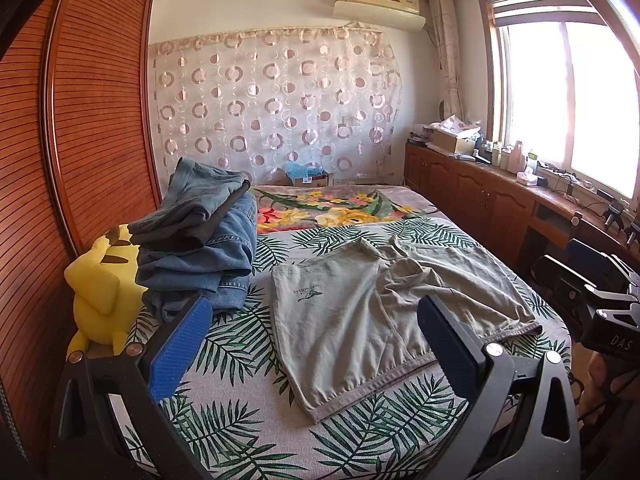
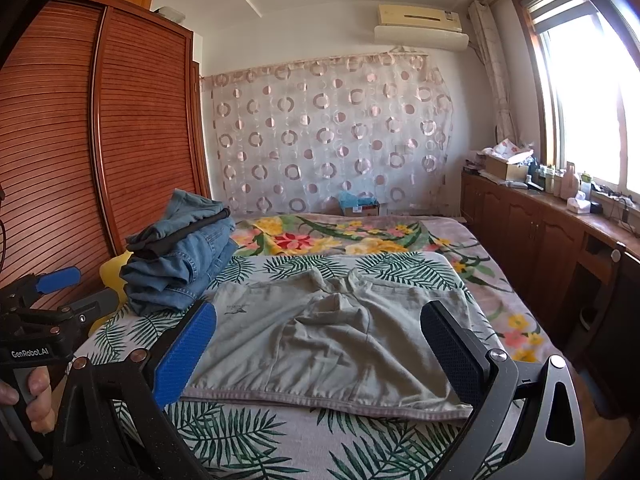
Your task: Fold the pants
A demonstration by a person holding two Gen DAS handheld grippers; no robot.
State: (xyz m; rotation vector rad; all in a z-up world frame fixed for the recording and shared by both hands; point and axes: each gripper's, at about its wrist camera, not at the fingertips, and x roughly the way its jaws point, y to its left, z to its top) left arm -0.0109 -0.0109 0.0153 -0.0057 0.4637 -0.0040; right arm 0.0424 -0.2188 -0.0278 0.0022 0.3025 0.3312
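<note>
A pair of light grey-green shorts (image 1: pixel 384 320) lies spread flat on the leaf-print bed cover, waistband toward me, a small logo on its left part; it also shows in the right wrist view (image 2: pixel 332 344). My left gripper (image 1: pixel 316 328) is open and empty, held above the near left of the bed, short of the shorts. My right gripper (image 2: pixel 320 340) is open and empty, held above the shorts' waistband edge. The left gripper also shows at the left edge of the right wrist view (image 2: pixel 60 288), in a hand.
A stack of folded jeans and dark pants (image 1: pixel 200 240) sits at the bed's left, also in the right wrist view (image 2: pixel 180 264). A yellow plush toy (image 1: pixel 100 292) leans beside it. A wooden wardrobe (image 1: pixel 80 120) stands left. Cabinets (image 1: pixel 480 196) with clutter run along the right wall.
</note>
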